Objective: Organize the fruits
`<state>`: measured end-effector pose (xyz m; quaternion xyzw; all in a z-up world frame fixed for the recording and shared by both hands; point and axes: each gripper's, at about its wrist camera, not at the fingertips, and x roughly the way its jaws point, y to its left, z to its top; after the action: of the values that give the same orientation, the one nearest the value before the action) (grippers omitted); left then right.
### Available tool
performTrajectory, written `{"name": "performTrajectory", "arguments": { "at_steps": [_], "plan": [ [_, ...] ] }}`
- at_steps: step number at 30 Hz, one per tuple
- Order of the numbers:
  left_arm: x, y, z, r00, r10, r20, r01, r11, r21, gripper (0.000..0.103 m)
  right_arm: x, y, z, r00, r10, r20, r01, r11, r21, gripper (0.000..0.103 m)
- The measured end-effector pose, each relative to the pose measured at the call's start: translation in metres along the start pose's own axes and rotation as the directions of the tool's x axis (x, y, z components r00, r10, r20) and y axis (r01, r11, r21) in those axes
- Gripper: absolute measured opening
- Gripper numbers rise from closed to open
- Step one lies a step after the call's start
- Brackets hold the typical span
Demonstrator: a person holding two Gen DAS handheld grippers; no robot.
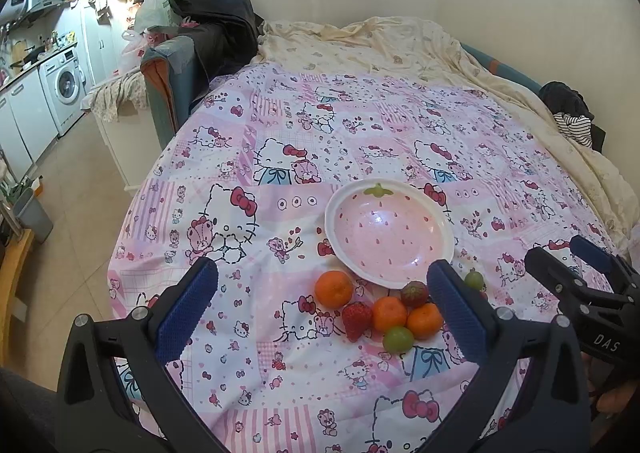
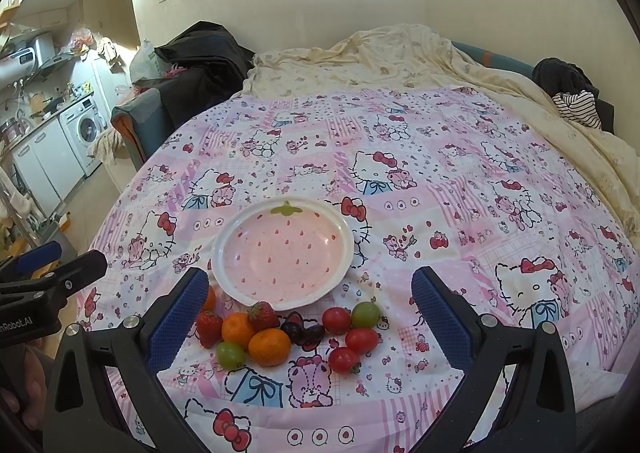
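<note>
We see the fruit in a loose cluster on the pink cartoon-cat bedspread [image 2: 460,181], just ahead of both tongs and on the near side of the strawberry-pattern plate [image 2: 256,293]. The plate is pink inside w/ darker seed marks, a white rim and a green leaf tab at its far edge; nothing lies in it.

Left tongs [image 1: 324,305] are spread wide, holding nothing: the fruit sits between and just beyond the blue pads, closer to the right-hand pad. Right tongs [image 2: 304,313] are likewise wide apart and empty, w/ the cluster between the pads, mostly toward the left-hand one.

Fruit, from the right wrist view: two strawberries [image 2: 262,315], one beside the left-hand pad, one touching the plate's near rim; two mandarins [image 2: 270,347] side by side, glossy orange; a third mandarin [image 1: 333,289] shows fully only in the left wrist view. A green grape [image 2: 230,353] lies nearest the tongs, a second green grape [image 2: 365,313] toward the right-hand pad. Three cherry tomatoes [image 2: 344,359] sit right of centre. Two dark reddish pieces [image 2: 302,329] in the middle are probably dark grapes or cherries; too shaded to tell.

Hidden bits: in the right wrist view the third mandarin is mostly behind the left-hand pad. In the left wrist view the right-hand pad covers the tomatoes and dark pieces, and cuts off part of the far grape. Each view catches the other tongs only partly at its edge.
</note>
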<state>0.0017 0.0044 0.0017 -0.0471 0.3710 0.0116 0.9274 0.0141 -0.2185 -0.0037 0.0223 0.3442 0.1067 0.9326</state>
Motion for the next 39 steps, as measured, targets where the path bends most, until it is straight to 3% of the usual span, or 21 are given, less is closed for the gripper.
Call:
{"name": "performTrajectory", "arguments": {
  "at_steps": [34, 39],
  "plan": [
    [0.003, -0.001, -0.003, 1.0, 0.008, -0.007, -0.008, 1.0, -0.001, 0.103, 0.001, 0.0, 0.0, 1.0, 0.003, -0.002, -0.003, 1.0, 0.004, 0.103],
    [0.014, 0.01, 0.004, 0.998, 0.033, -0.052, -0.035, 0.999, -0.036, 0.103, 0.004, -0.02, 0.006, 1.0, 0.003, -0.02, -0.001, 0.996, 0.09, 0.103]
  ]
}}
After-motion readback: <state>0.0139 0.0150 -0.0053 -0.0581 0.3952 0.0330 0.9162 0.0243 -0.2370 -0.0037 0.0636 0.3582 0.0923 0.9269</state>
